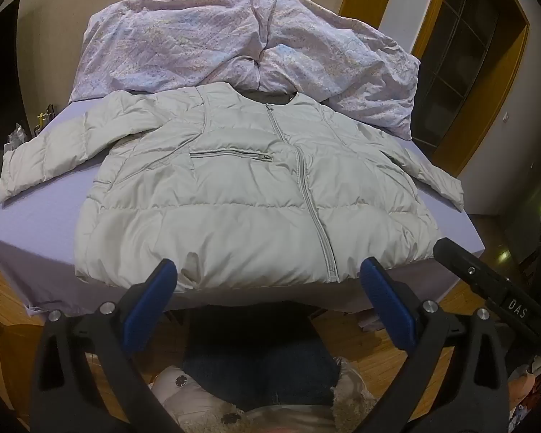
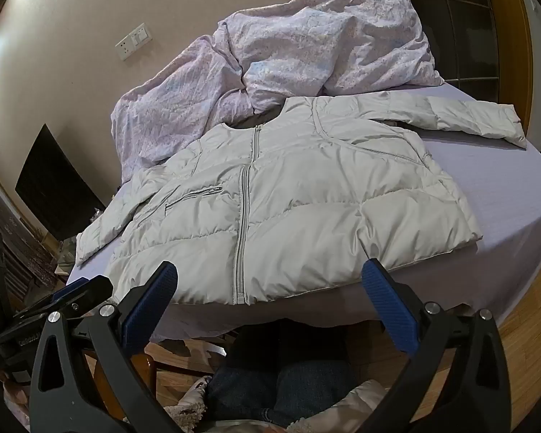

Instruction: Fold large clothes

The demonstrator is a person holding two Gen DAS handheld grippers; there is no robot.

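A pale grey puffer jacket (image 1: 241, 195) lies flat, front up and zipped, on a bed with a lilac sheet (image 1: 36, 223), both sleeves spread out. It also shows in the right wrist view (image 2: 292, 213). My left gripper (image 1: 268, 274) is open and empty, hovering just short of the jacket's hem near the zip's bottom end. My right gripper (image 2: 270, 276) is open and empty, just short of the hem at the bed's front edge. Part of the right gripper's body (image 1: 487, 285) shows in the left wrist view.
A crumpled floral duvet (image 1: 241, 43) is heaped at the far end of the bed, also in the right wrist view (image 2: 288, 54). Wooden floor (image 1: 7, 288) surrounds the bed. The person's legs (image 1: 259, 361) are below the grippers. A dark doorway (image 1: 461, 54) is at far right.
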